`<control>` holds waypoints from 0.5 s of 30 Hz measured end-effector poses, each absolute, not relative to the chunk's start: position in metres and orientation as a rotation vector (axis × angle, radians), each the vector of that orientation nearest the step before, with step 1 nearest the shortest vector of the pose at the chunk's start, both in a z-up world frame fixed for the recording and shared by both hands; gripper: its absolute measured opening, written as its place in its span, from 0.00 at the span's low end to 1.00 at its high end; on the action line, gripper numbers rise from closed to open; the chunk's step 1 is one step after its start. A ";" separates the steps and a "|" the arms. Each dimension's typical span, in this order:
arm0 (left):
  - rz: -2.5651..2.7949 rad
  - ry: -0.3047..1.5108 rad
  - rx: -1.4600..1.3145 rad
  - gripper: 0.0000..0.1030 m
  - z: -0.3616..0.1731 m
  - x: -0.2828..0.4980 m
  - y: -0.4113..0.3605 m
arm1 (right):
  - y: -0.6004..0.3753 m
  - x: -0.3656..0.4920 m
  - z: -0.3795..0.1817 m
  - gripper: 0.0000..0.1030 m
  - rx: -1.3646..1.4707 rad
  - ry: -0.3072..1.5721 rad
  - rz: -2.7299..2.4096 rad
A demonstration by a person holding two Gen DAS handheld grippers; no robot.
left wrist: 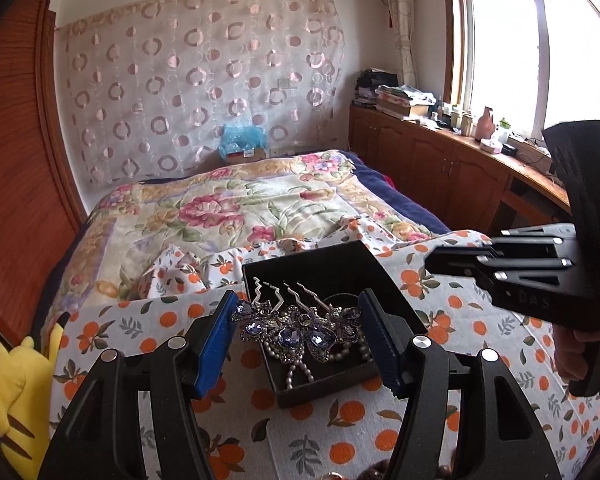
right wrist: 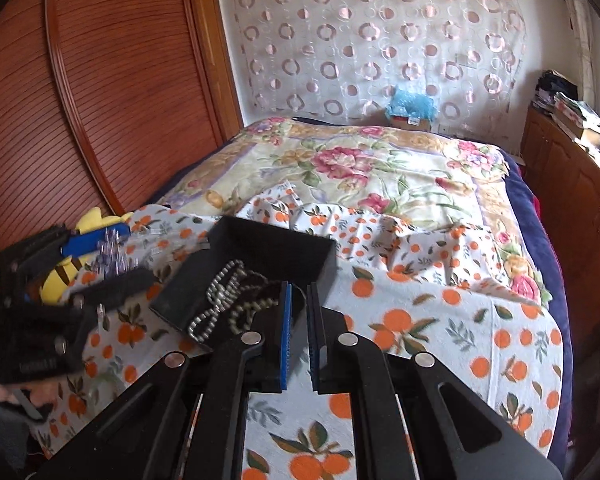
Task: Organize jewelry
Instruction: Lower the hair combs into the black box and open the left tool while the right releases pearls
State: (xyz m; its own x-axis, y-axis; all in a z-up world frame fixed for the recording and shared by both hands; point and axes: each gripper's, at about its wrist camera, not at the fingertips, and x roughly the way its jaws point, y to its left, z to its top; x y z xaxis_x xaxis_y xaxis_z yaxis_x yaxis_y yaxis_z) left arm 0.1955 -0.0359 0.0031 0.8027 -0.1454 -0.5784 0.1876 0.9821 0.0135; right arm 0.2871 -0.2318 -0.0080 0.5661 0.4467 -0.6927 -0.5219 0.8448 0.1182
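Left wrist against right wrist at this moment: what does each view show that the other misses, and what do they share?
Left wrist only: the window, the bottles beneath it, and the blue-gem hairpins sharp between the left gripper pads. Right wrist only: the right gripper seen from behind, blue pads shut on nothing, and the hairpins, blurred, held clear of the box. Both: black box, orange-print cloth, yellow plush, floral bedspread, ring-pattern curtain.

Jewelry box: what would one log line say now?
left hand-held gripper: shut on jeweled hairpins | right hand-held gripper: shut, empty | black box: bead strands inside
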 end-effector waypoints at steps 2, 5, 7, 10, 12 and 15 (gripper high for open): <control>-0.182 0.612 0.081 0.57 0.002 0.201 -0.041 | -0.239 0.284 -0.015 0.09 -0.108 0.790 0.563; -0.185 0.615 0.092 0.57 0.000 0.208 -0.049 | -0.249 0.280 -0.026 0.09 -0.115 0.800 0.549; -0.189 0.617 0.100 0.57 -0.002 0.212 -0.053 | -0.256 0.278 -0.031 0.09 -0.111 0.803 0.543; -0.189 0.630 0.114 0.57 -0.009 0.219 -0.059 | -0.265 0.276 -0.037 0.09 -0.103 0.805 0.537; -0.194 0.642 0.123 0.57 -0.015 0.222 -0.063 | -0.270 0.276 -0.039 0.09 -0.097 0.807 0.536; -0.193 0.649 0.137 0.57 -0.022 0.227 -0.065 | -0.274 0.273 -0.043 0.09 -0.093 0.810 0.537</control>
